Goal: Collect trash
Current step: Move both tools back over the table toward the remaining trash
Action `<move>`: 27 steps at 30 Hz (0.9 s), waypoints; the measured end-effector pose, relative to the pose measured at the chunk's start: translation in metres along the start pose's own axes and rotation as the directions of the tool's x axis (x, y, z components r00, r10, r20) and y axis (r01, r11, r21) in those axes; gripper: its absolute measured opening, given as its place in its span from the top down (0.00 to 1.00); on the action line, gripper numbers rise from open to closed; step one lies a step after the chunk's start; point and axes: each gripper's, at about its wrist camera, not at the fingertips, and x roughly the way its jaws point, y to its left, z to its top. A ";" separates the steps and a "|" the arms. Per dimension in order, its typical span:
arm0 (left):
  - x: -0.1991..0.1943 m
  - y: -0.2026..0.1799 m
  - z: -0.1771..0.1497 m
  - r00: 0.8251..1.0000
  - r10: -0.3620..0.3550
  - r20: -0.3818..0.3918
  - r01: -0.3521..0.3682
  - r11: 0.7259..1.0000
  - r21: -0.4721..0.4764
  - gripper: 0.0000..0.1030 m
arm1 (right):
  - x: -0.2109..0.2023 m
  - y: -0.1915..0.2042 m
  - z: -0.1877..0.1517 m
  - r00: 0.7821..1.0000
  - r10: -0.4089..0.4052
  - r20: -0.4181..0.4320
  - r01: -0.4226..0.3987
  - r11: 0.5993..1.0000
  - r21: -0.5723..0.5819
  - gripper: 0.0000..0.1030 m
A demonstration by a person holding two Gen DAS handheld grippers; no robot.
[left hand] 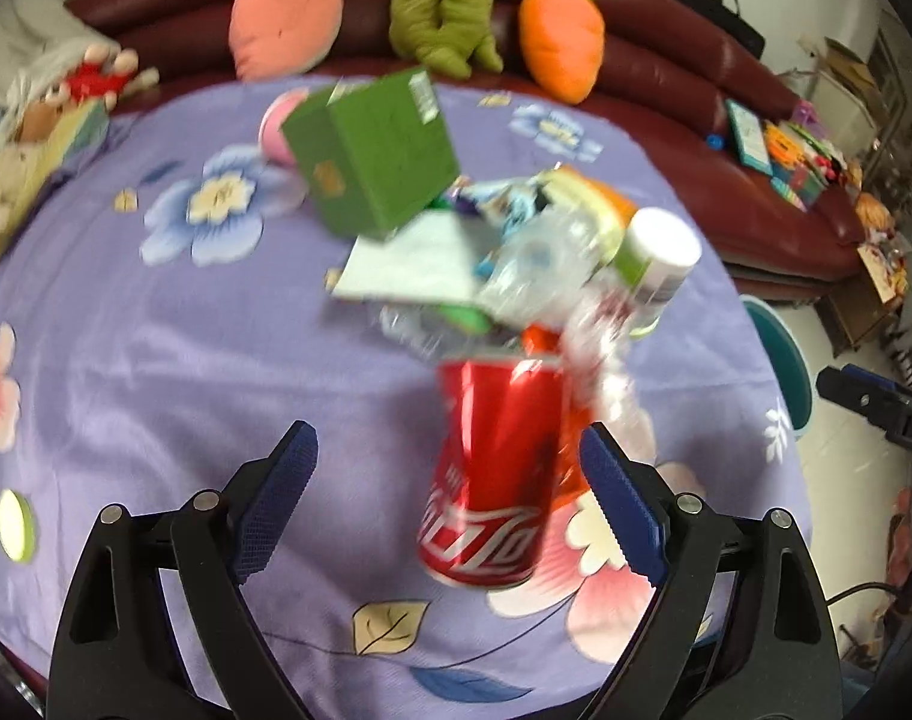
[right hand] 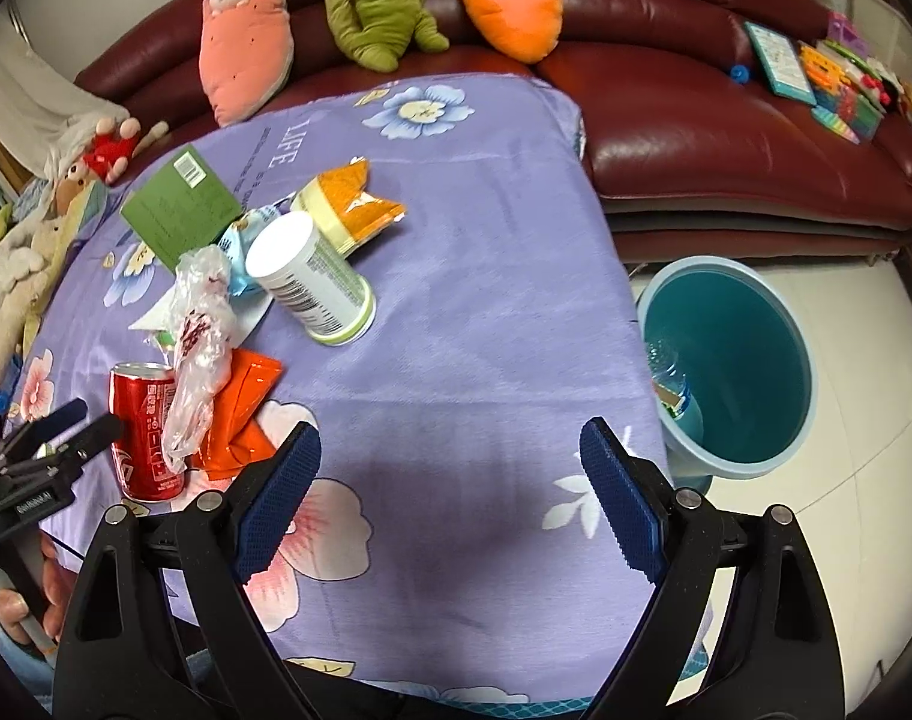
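Left wrist view puts my left tool (left hand: pixel 450 468) over the purple flowered cloth on the counter (left hand: pixel 156 330), its blue pads spread wide and pinching nothing. The red cola can (left hand: pixel 492 474) stands between the two fingers, nearer the right-hand pad and, as far as I can tell through the blur, not touching either one. Its long axis runs close to upright, top rim toward the trash pile, base toward me, logo facing the camera.

Just behind the can lies the rest of the trash: a crumpled clear plastic wrapper (left hand: pixel 606 372), an orange packet (left hand: pixel 570 456) partly hidden behind the can, a sheet of white paper (left hand: pixel 414 264), a green box (left hand: pixel 378 156) tipped on one corner, and a white-and-green cylindrical container (left hand: pixel 654 258).

From the right wrist view I see the container (right hand: pixel 315 276) lying on its side, long axis running diagonally across the cloth, its closed white end toward the green box (right hand: pixel 177 210). A yellow-and-orange snack bag (right hand: pixel 354 204) lies flat just behind it.

My right tool (right hand: pixel 450 468) hangs over bare cloth near the counter edge, fingers likewise spread and empty, well apart from the pile at its left. The teal bin (right hand: pixel 738 336) sits on the floor just beyond the counter's right edge, mouth tilted toward me, some trash inside.
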 end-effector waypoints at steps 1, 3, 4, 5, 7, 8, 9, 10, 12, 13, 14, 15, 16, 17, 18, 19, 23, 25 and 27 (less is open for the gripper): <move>0.002 0.001 -0.003 1.000 -0.001 -0.006 0.001 1.000 -0.002 0.13 | 0.002 0.003 0.000 1.000 0.000 -0.004 0.000 1.000 -0.005 0.18; 0.005 0.002 -0.006 1.000 -0.007 -0.018 0.007 1.000 -0.001 0.13 | 0.004 0.009 0.001 1.000 0.000 -0.012 0.000 1.000 -0.014 0.18; 0.007 0.001 -0.008 1.000 -0.013 -0.024 0.013 1.000 0.000 0.13 | 0.005 0.011 0.002 1.000 0.000 -0.015 0.000 1.000 -0.019 0.18; 0.009 0.002 -0.009 0.999 -0.017 -0.028 0.017 1.000 0.001 0.13 | 0.006 0.013 0.002 1.000 -0.001 -0.017 0.001 1.000 -0.023 0.18; 0.013 0.000 -0.012 0.999 -0.026 -0.039 0.026 1.000 0.002 0.13 | 0.008 0.018 0.002 1.000 -0.004 -0.021 0.004 1.000 -0.030 0.18; 0.016 0.000 -0.014 0.999 -0.028 -0.046 0.028 1.000 0.001 0.13 | 0.009 0.020 0.002 1.000 -0.006 -0.024 0.005 0.999 -0.034 0.18; 0.018 -0.001 -0.014 0.998 -0.028 -0.052 0.028 1.000 0.000 0.13 | 0.010 0.020 0.003 1.000 -0.007 -0.026 0.006 0.999 -0.036 0.18; 0.022 -0.001 -0.015 0.998 -0.029 -0.062 0.029 1.000 -0.002 0.13 | 0.011 0.022 0.004 1.000 -0.010 -0.028 0.008 0.999 -0.039 0.18; 0.027 -0.001 -0.017 0.997 -0.033 -0.076 0.032 0.999 -0.008 0.13 | 0.013 0.024 0.005 0.999 -0.014 -0.034 0.012 0.999 -0.043 0.18; 0.030 0.000 -0.017 0.996 -0.041 -0.079 0.041 0.999 -0.012 0.13 | 0.014 0.026 0.005 0.999 -0.015 -0.036 0.013 0.999 -0.046 0.18; 0.031 0.000 -0.017 0.996 -0.043 -0.076 0.042 0.999 -0.014 0.13 | 0.015 0.027 0.006 0.999 -0.016 -0.038 0.014 0.999 -0.048 0.18; 0.032 0.000 -0.016 0.997 -0.040 -0.072 0.039 0.999 -0.014 0.16 | 0.016 0.029 0.007 0.999 -0.016 -0.040 0.014 0.999 -0.051 0.18; 0.032 0.001 -0.016 0.997 -0.038 -0.061 0.037 0.999 -0.014 0.22 | 0.018 0.033 0.008 0.999 -0.017 -0.044 0.014 0.998 -0.061 0.18; 0.030 0.001 -0.016 0.998 -0.038 -0.055 0.038 0.999 -0.013 0.44 | 0.019 0.035 0.009 0.999 -0.017 -0.044 0.014 0.998 -0.066 0.18; 0.030 0.002 -0.016 0.998 -0.028 -0.054 0.027 1.000 -0.014 0.45 | 0.020 0.039 0.011 0.999 -0.017 -0.042 0.014 0.997 -0.076 0.18; 0.027 0.004 -0.015 0.999 -0.032 -0.042 0.031 0.999 -0.019 0.45 | 0.020 0.041 0.012 0.999 -0.017 -0.040 0.014 0.997 -0.082 0.18; 0.020 0.014 -0.007 0.999 -0.045 -0.019 0.044 0.998 -0.039 0.45 | 0.025 0.055 0.023 1.000 -0.015 -0.020 0.013 0.993 -0.114 0.18; 0.014 0.020 -0.001 0.999 -0.053 -0.003 0.053 0.997 -0.057 0.45 | 0.029 0.061 0.031 1.000 -0.011 -0.009 0.009 0.992 -0.129 0.18; 0.007 0.027 0.007 0.998 -0.060 0.020 0.061 0.995 -0.074 0.45 | 0.035 0.067 0.039 1.000 0.001 -0.007 -0.002 0.991 -0.137 0.18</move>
